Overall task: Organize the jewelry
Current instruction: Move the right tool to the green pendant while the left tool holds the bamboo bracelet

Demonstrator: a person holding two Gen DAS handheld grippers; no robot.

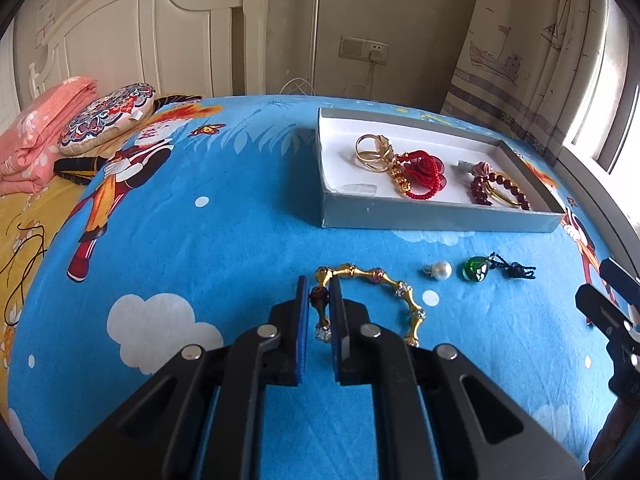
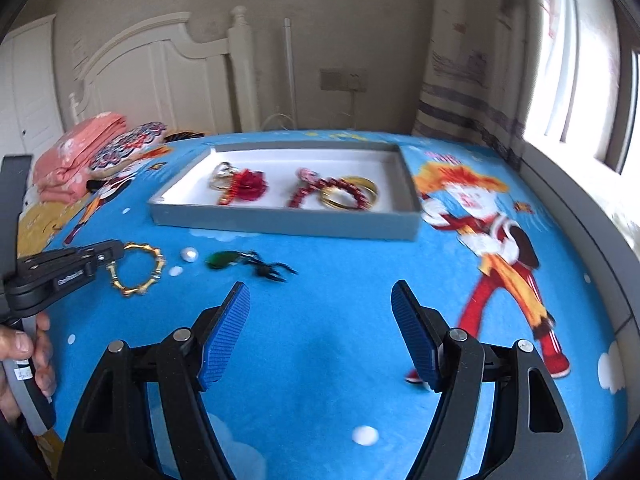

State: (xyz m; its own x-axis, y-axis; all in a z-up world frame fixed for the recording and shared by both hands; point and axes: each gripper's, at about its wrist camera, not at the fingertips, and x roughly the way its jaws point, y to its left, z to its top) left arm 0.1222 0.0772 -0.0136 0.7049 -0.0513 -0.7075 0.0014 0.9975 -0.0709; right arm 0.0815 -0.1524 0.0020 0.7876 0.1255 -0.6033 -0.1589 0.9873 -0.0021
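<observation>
left tool (image 1: 319,300) clamping gold bracelet (image 1: 376,300), right tool (image 2: 320,334) agape

Home bedroom. Bed with white carved headboard (image 1: 160,28) and blue cartoon-print bedsheet (image 1: 200,240), folded pink blanket (image 1: 36,136) and round patterned cushion (image 1: 108,118) at the head end. Ship-print curtain (image 1: 516,52) by a bright window (image 1: 600,92), wall socket (image 1: 364,49) with a plug in it.

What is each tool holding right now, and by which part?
The left tool is shut on the gold bracelet, pinching its left side at a dark red bead. The right tool stands open and holds nothing.
</observation>
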